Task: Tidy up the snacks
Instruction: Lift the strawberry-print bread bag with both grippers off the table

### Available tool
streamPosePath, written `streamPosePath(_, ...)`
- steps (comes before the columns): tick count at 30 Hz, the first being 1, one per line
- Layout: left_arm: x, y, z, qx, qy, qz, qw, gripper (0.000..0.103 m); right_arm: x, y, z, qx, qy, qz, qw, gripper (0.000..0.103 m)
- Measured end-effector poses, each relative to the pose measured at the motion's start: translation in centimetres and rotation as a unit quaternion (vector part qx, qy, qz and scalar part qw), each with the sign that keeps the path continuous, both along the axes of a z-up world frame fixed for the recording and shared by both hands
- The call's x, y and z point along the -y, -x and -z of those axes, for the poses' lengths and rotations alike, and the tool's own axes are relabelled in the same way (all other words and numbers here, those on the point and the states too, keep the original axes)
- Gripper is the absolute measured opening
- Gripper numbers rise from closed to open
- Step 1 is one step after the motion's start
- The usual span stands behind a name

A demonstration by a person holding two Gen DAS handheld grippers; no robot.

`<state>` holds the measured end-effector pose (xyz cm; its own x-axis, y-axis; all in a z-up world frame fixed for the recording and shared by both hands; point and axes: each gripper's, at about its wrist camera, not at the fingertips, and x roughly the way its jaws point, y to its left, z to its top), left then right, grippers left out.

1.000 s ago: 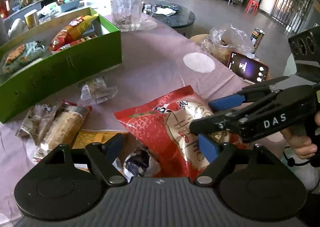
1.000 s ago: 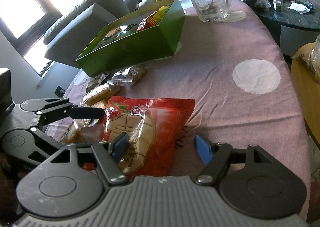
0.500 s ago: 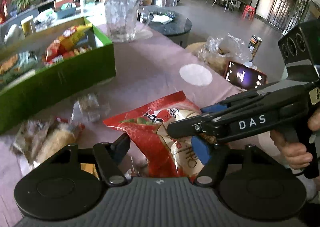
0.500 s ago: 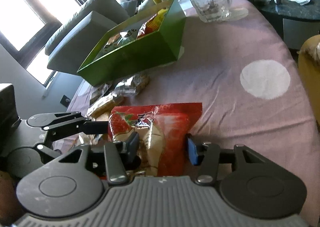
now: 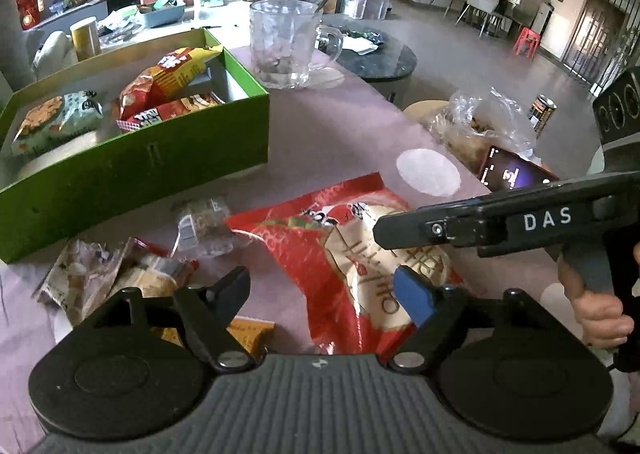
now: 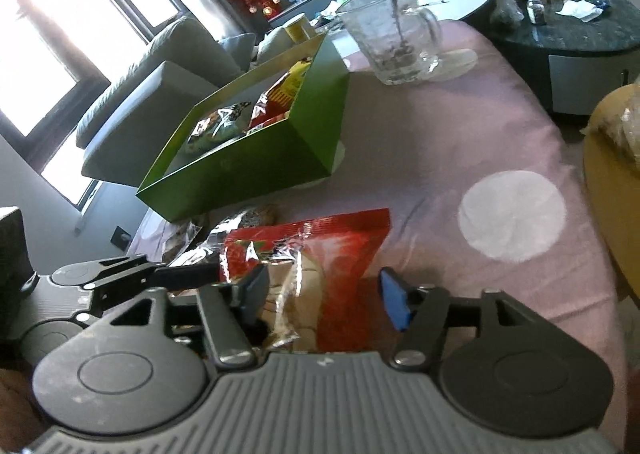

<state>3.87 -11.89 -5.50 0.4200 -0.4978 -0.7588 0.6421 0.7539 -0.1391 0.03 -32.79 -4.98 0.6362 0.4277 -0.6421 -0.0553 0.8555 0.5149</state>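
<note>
On the pink tablecloth (image 6: pixel 460 126) a big red snack bag (image 5: pixel 340 254) lay between both sets of tongs. The left gripper (image 5: pixel 324 286) had its jaws opening, with the near end of the bag between them; its blue pad (image 5: pixel 412 298) sat at the bag's edge, and I cannot tell if it pressed. The right gripper (image 6: pixel 320 290) had its jaws opening too, the bag's crinkled end between them, and its blue pad (image 6: pixel 394 302) stood just clear of the bag. A green box (image 5: pixel 132 170) sat at ten o'clock from the bag, with other snack packs inside. Small clear packets (image 5: pixel 120 274) lay at nine o'clock. A glass mug (image 5: pixel 286 44) stood at twelve o'clock, beyond the box.
</note>
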Motion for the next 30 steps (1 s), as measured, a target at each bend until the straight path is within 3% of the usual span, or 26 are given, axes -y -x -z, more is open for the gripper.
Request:
streamPosePath(10, 0.2, -0.1, 0.7, -0.022, 0.019, 0.006, 0.9995, 0.074, -0.9, -0.3, 0.8, -0.029, -0.004, -0.019, 0.999, 0.074)
streamPosePath(13, 0.3, -0.1, 0.8, -0.032, 0.029, 0.012, 0.9990, 0.068, -1.0, -0.8, 1.3, -0.041, -0.024, -0.023, 0.999, 0.064)
streamPosePath(15, 0.4, 0.1, 0.8, -0.030, 0.031, 0.016, 0.9989, 0.065, -1.4, -0.8, 1.0, -0.038, -0.010, -0.027, 0.999, 0.061)
streamPosePath(20, 0.4, 1.0, -0.2, -0.008, 0.036, 0.026, 0.9990, 0.060, -1.5, -0.4, 0.4, -0.032, -0.009, -0.030, 0.999, 0.054)
streamPosePath(30, -0.3, 2.1, -3.4, 0.043, 0.060, 0.037, 0.9966, 0.061, -2.0, 0.6, -2.3, 0.013, -0.008, -0.017, 1.000, 0.053)
